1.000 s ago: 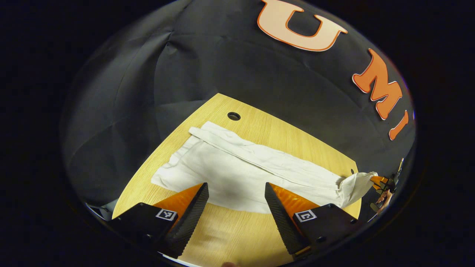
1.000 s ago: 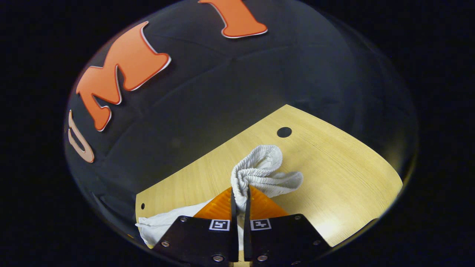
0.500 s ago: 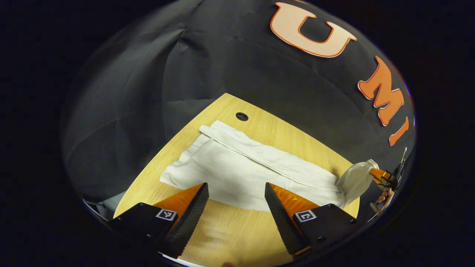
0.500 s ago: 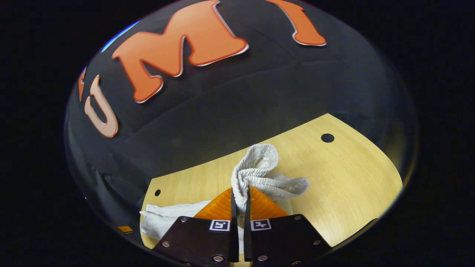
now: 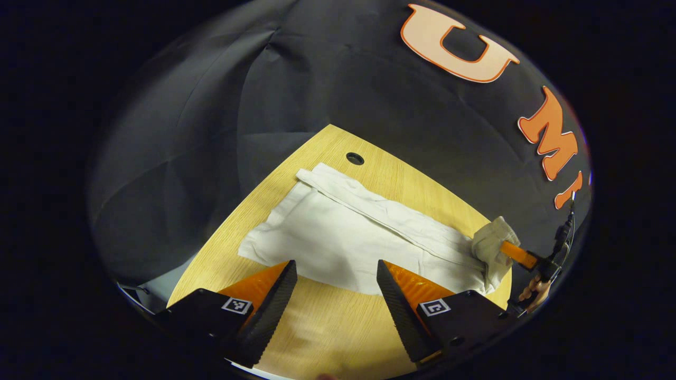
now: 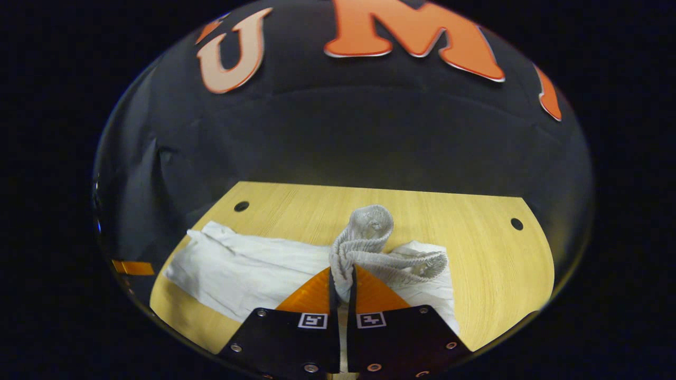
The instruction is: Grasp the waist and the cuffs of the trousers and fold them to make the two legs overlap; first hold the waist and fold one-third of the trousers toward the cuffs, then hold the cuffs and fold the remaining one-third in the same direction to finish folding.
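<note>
Wooden table [image 5: 327,327] under black cloth wall. Left gripper view: left gripper [image 5: 336,279] spread, empty, above trousers [image 5: 338,243] lying legs overlapped, cuffs at 11 o'clock, waist at 3 o'clock; right gripper [image 5: 520,256] at 3 o'clock. Right gripper view: right gripper [image 6: 341,282] pressed together, pinching bunched waist [image 6: 369,237]; trousers run to 9 o'clock. Step judged: first third-fold. Next: carry waist toward cuffs, lay flat

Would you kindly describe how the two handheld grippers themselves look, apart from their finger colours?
The left gripper and right gripper each have two wedge-shaped fingers on black blocks bearing small square black-and-white markers. The left's inner faces are ribbed; round screw heads dot the right's blocks.
</note>
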The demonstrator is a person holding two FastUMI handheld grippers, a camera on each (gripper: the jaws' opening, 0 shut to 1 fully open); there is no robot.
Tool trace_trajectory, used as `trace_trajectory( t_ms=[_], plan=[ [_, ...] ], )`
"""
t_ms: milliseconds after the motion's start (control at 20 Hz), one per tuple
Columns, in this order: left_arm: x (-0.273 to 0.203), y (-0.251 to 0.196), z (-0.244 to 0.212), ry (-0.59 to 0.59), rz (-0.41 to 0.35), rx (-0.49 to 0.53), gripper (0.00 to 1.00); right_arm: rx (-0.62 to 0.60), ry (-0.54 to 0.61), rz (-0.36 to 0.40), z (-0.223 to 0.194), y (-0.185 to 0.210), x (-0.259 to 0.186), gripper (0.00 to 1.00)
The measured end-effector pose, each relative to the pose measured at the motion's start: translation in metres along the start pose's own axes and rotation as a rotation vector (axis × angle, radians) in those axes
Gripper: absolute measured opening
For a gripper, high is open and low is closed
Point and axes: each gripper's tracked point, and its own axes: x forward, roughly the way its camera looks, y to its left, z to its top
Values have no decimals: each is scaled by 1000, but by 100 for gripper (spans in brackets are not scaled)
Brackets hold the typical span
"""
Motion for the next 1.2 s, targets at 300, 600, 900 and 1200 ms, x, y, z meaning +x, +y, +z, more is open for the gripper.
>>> trace_trajectory(
  t_ms=[300,600,900,1200],
  plan=[
    [2,-2,-3,70,-11,2,99,-288,139,123,-35,7,-19,34],
    [6,-5,-10,136,-53,-74,100,-360,146,171,-42,-3,-61,73],
    [9,-14,-17,214,-77,-252,99,-192,117,73,-21,-52,-79,88],
    [23,-12,-14,202,-77,-410,97,-68,84,-34,-5,-110,-93,91]
  ],
)
